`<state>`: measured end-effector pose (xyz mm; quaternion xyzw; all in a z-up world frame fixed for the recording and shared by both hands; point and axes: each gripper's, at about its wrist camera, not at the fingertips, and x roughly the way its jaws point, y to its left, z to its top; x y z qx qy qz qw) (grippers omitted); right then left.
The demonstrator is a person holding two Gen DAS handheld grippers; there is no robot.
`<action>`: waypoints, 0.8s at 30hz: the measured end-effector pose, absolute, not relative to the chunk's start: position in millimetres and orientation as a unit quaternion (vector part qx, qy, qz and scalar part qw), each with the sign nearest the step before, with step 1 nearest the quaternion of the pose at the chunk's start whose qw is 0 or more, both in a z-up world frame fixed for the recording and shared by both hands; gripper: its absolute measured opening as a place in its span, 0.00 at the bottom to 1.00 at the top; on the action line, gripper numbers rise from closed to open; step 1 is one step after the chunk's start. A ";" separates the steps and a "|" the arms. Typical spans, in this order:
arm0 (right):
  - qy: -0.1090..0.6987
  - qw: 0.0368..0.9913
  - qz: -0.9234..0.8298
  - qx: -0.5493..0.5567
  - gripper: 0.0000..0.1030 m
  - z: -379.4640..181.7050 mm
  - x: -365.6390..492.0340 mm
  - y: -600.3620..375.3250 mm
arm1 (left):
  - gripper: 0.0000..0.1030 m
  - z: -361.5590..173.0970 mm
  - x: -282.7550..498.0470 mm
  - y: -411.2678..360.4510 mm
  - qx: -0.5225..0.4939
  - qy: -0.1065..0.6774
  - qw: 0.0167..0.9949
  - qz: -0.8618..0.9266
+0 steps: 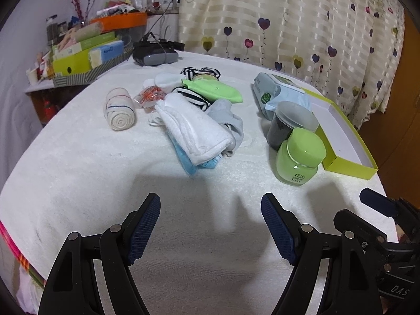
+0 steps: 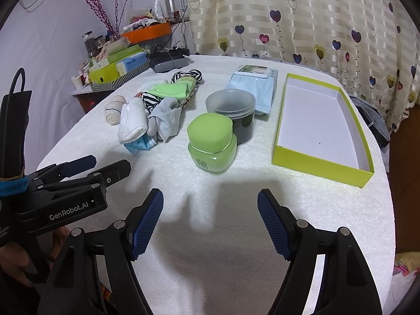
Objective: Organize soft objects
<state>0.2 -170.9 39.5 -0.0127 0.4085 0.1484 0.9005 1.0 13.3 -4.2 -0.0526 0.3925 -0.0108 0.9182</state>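
Soft cloth items (image 1: 199, 120) lie heaped mid-table on the white fleecy table cover (image 2: 210, 210), left of the green lidded glass jar (image 2: 211, 143): a folded white towel (image 1: 195, 131) on top of a blue face mask (image 1: 187, 164), a grey sock (image 1: 228, 116), striped and green socks behind. A rolled cream bandage (image 1: 120, 113) lies further left of the jar. Both the left gripper (image 1: 210, 225) and the right gripper (image 2: 210, 223) hover spread wide over bare cover nearer than the jar, holding nothing. Just behind the jar stands a clear plastic tub with dark contents (image 2: 232, 115); what the contents are cannot be told. Right of the jar, the shallow lime-green cardboard box (image 2: 323, 168) shows only its white floor. Beyond the jar, a pale blue wipes pack (image 2: 252, 86) is partly hidden by the tub.
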 end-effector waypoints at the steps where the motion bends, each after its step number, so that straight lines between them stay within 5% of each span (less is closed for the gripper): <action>1: 0.408 0.901 0.149 -0.013 0.72 39.2 0.1 -171.0 | 0.78 -3.7 1.5 14.0 -0.052 0.392 0.918 -0.009; 24: 0.409 0.899 0.156 -0.010 0.73 41.0 2.0 -168.7 | 0.77 -2.0 3.2 22.5 -0.049 0.382 0.923 0.007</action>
